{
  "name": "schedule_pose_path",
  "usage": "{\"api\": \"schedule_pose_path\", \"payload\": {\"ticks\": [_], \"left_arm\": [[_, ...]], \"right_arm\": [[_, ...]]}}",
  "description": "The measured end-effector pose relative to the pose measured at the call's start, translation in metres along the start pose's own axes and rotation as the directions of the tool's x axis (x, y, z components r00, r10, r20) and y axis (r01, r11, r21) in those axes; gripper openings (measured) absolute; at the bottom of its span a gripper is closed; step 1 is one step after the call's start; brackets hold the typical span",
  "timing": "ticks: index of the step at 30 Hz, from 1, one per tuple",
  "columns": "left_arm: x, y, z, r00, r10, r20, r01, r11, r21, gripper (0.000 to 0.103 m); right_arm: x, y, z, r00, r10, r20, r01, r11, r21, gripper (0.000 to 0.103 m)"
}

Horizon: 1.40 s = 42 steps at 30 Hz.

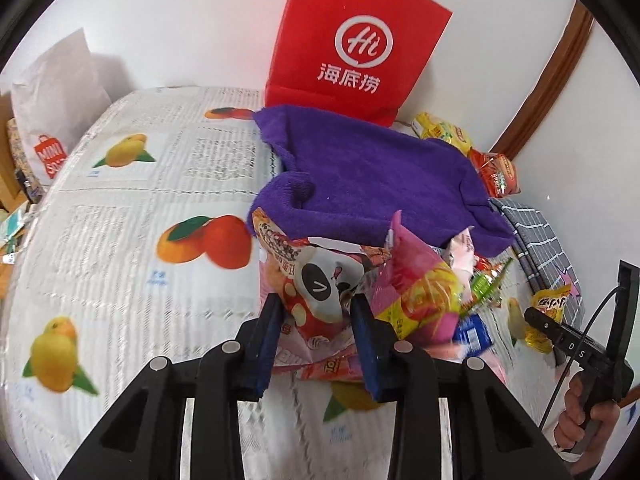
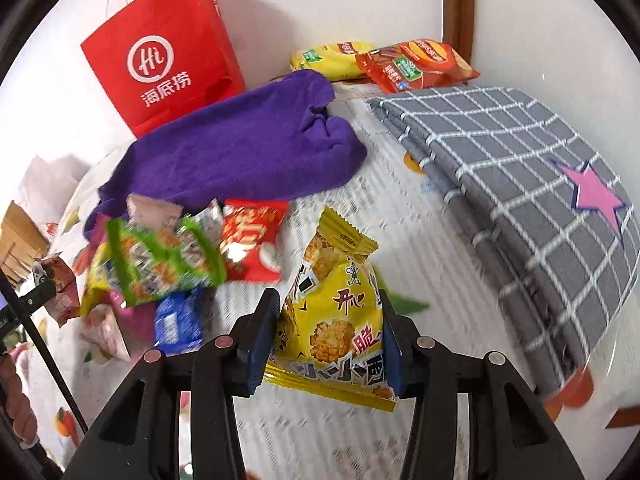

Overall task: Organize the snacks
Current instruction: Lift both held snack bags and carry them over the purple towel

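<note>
The left gripper [image 1: 316, 320] pinches a red and white snack pack [image 1: 316, 288] with a round black spot on it. The pack sits right between the two blue pads, and both pads press on its sides. Its top sticks up past the fingertips. Just to the right of it lies a pink and yellow pack [image 1: 416, 292], on top of a messy heap of snacks [image 1: 472, 300].

The right gripper [image 2: 328, 332] pinches a yellow snack pack [image 2: 336, 312] with crunchy squares drawn on it. The pack stands up tall between the blue pads, squeezed at its middle. Its bottom edge hangs down below the pads and its pointy top rises above them. It looks lifted off the table.

To the left of the yellow pack is the rest of the heap: a blurry green pack [image 2: 168, 256], a red pack [image 2: 252, 240] and a small blue pack [image 2: 178, 320].

A purple towel [image 2: 240, 148] lies behind the heap. A red paper bag [image 2: 160, 52] stands at the wall behind the towel. A folded grey checked cloth [image 2: 520, 184] with a pink star lies to the right. Two chip bags [image 2: 384, 60], one yellow and one red, lie near the wall. The table has a fruit-print cover [image 1: 120, 220].
</note>
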<state>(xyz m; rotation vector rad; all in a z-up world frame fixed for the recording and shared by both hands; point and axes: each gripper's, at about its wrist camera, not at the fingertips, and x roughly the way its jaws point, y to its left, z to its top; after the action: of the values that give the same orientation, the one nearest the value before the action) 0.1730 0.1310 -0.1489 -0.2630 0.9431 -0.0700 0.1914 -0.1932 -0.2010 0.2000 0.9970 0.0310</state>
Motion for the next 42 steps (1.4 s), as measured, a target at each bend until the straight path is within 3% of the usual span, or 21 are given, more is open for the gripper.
{"api": "schedule_pose_path", "payload": {"ticks": [9, 25, 42], "left_arm": [[-0.033, 0.006, -0.008, 0.999, -0.009, 0.042, 0.008, 1.0, 0.004, 0.033], [-0.067, 0.006, -0.006, 0.993, -0.061, 0.097, 0.062, 0.998, -0.003, 0.033], [-0.065, -0.026, 0.026, 0.994, -0.04, 0.106, 0.036, 0.999, 0.033, 0.033]], "right_arm": [[-0.022, 0.017, -0.017, 1.0, 0.015, 0.003, -0.015, 1.0, -0.008, 0.046], [-0.07, 0.038, -0.01, 0.995, 0.044, 0.09, -0.039, 0.998, -0.052, 0.046], [-0.075, 0.048, 0.028, 0.989, 0.073, 0.129, -0.06, 0.993, -0.101, 0.046]]}}
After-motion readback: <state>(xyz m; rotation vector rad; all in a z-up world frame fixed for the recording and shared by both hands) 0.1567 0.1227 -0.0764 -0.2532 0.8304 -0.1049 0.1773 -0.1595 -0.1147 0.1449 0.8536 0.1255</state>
